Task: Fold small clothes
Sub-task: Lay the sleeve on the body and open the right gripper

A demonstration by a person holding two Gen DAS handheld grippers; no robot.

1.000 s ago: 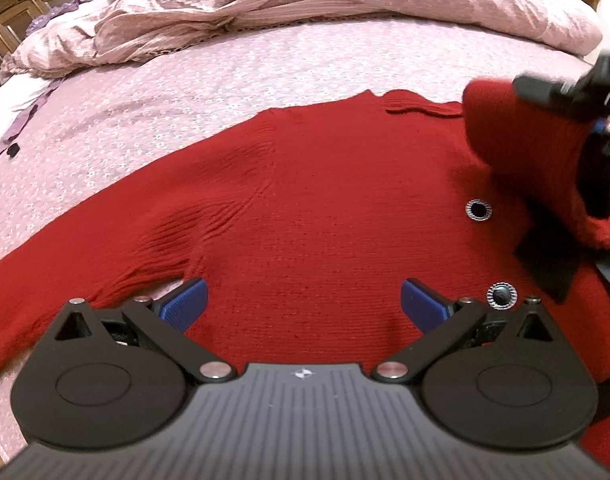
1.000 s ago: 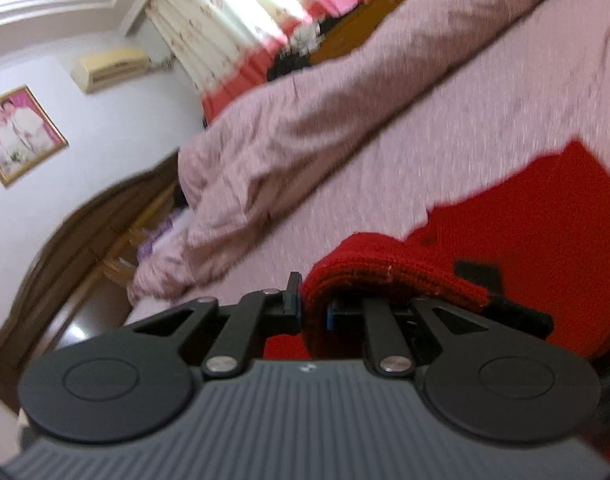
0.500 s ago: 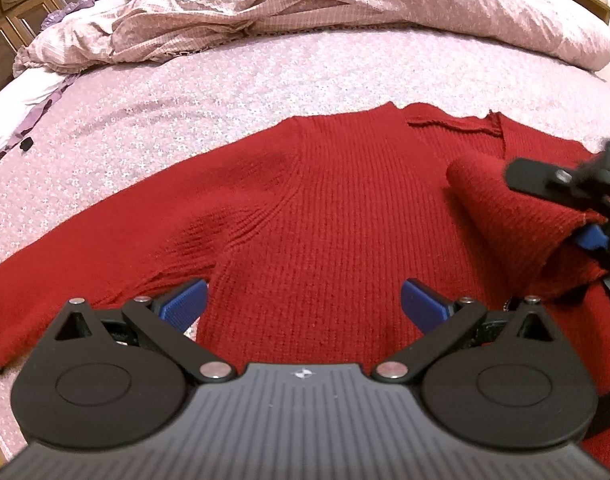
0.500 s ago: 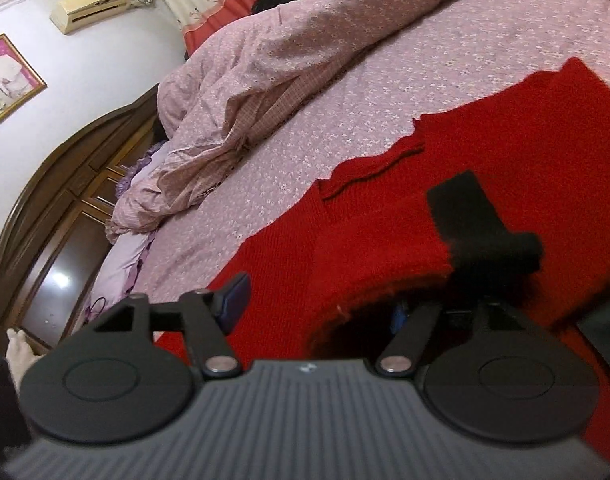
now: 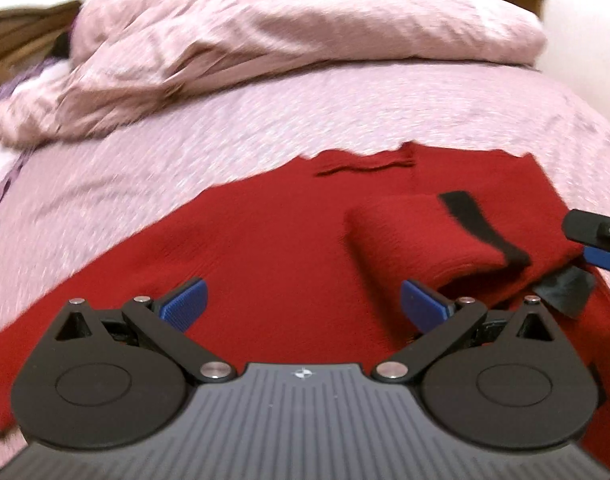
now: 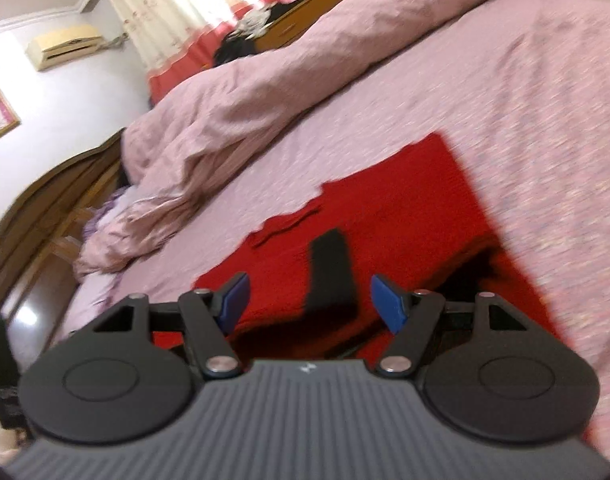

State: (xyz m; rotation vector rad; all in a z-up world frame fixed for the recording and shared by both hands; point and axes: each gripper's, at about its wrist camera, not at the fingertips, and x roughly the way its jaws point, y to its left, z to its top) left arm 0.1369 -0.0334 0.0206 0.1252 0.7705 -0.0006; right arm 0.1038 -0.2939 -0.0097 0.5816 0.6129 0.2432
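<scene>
A red knit sweater (image 5: 265,240) lies flat on the pink bed (image 5: 345,108). Its right sleeve (image 5: 417,236), with a black cuff (image 5: 481,224), lies folded across the chest. The other sleeve stretches out toward the lower left. My left gripper (image 5: 303,306) is open and empty, low over the sweater's body. My right gripper (image 6: 309,300) is open and empty, just above the folded sleeve's black cuff (image 6: 331,268); one of its fingers shows at the right edge of the left wrist view (image 5: 597,236).
A rumpled pink duvet (image 5: 285,40) is piled along the far side of the bed. A dark wooden headboard (image 6: 45,208) and bedside cabinet stand to the left. A wooden dresser and red curtains are behind.
The right gripper carried the sleeve over the chest, opened and let it go, then drew back. The sleeve now rests folded. The left gripper stayed open and tilted up a little.
</scene>
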